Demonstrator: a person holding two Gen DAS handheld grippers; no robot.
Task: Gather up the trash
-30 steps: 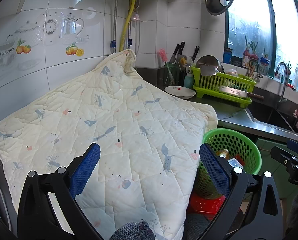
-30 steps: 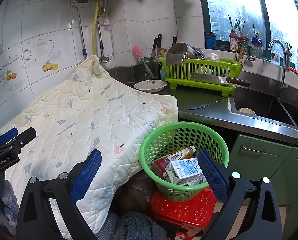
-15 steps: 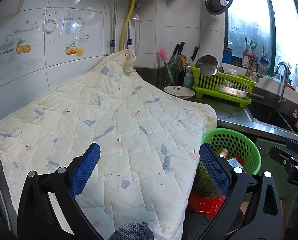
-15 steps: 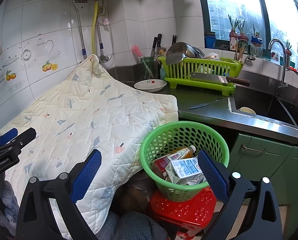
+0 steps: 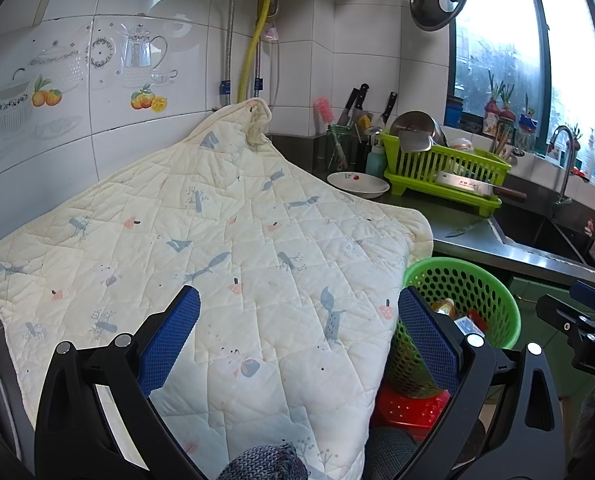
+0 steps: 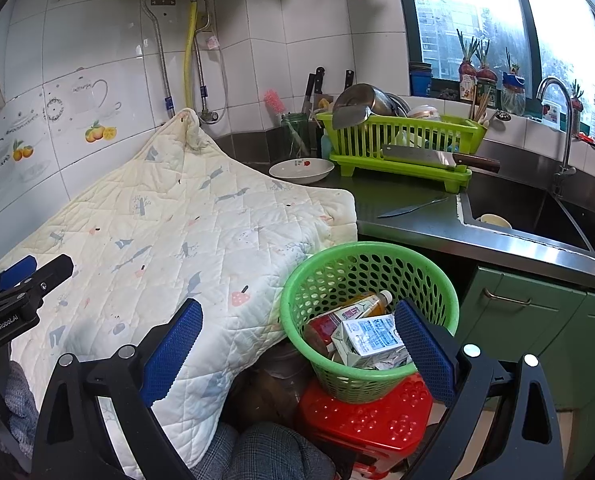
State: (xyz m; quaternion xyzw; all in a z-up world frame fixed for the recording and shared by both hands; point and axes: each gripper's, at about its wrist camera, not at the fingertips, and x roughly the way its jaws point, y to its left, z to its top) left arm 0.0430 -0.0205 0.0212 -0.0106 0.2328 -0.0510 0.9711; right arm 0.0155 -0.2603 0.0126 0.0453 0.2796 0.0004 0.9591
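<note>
While you held both tools apart over the kitchen, a quilted cream cloth (image 5: 233,248) draped the counter, soft and diamond-stitched. Beside its corner, a round perforated green plastic basket (image 6: 441,280) sat on a red stool (image 6: 361,420), holding a boxy carton (image 6: 371,340) and a bottle (image 6: 367,306). Your left gripper (image 5: 299,338) and right gripper (image 6: 297,346) gaped wide, empty.
</note>
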